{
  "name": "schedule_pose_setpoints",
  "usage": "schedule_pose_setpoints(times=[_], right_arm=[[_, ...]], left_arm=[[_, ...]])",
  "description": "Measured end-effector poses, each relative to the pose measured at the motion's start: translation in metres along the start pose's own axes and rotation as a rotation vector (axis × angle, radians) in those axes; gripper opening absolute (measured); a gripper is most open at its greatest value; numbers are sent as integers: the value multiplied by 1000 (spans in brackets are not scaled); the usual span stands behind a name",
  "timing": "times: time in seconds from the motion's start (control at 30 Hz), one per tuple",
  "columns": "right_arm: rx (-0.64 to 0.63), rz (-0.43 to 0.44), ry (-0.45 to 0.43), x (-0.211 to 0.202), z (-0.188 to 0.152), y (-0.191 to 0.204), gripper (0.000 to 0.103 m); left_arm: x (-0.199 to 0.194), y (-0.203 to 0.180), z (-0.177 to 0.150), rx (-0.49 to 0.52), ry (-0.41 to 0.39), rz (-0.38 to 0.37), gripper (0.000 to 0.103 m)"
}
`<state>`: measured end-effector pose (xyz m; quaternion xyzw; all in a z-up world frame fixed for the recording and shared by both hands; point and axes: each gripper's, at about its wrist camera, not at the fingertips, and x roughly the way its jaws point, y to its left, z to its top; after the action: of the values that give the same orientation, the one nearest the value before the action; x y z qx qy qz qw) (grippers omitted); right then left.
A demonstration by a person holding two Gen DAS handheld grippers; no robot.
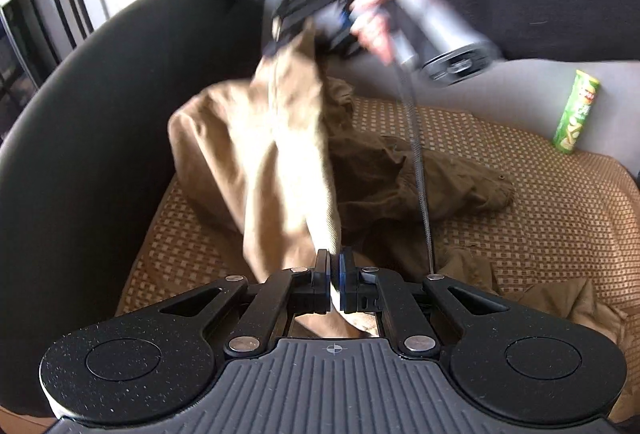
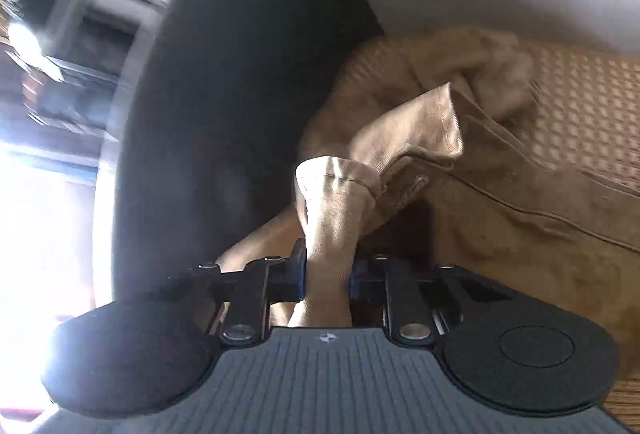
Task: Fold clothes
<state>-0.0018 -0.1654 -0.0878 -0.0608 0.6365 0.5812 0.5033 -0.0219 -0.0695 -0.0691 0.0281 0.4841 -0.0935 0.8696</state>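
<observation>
A tan pair of trousers (image 1: pixel 264 138) is lifted off the sofa seat, stretched between both grippers. My left gripper (image 1: pixel 334 266) is shut on one edge of the cloth near the camera. My right gripper (image 1: pixel 292 30) appears blurred at the top of the left wrist view, held by a hand, shut on the upper end of the cloth. In the right wrist view my right gripper (image 2: pixel 327 266) is shut on a bunched fold of the trousers (image 2: pixel 460 170). The rest of the garment lies crumpled on the seat (image 1: pixel 436 186).
A brown checked cover (image 1: pixel 540 218) lies over the seat. The dark curved sofa arm (image 1: pixel 120 114) stands at the left. A green crisp tube (image 1: pixel 576 114) leans against the grey backrest at the right. A coiled cable (image 1: pixel 416 162) hangs from the right gripper.
</observation>
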Motion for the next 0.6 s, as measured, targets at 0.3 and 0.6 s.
schedule_pose_setpoints(times=[0.3,0.6], right_arm=[[-2,112,-302,-144,-44,22,16],[-1,169,-454,-226,-94,20,14]], left_arm=[[-18,-28,10,116,-36,-81,18],[-44,-82,-14,193,-107,-2,48]])
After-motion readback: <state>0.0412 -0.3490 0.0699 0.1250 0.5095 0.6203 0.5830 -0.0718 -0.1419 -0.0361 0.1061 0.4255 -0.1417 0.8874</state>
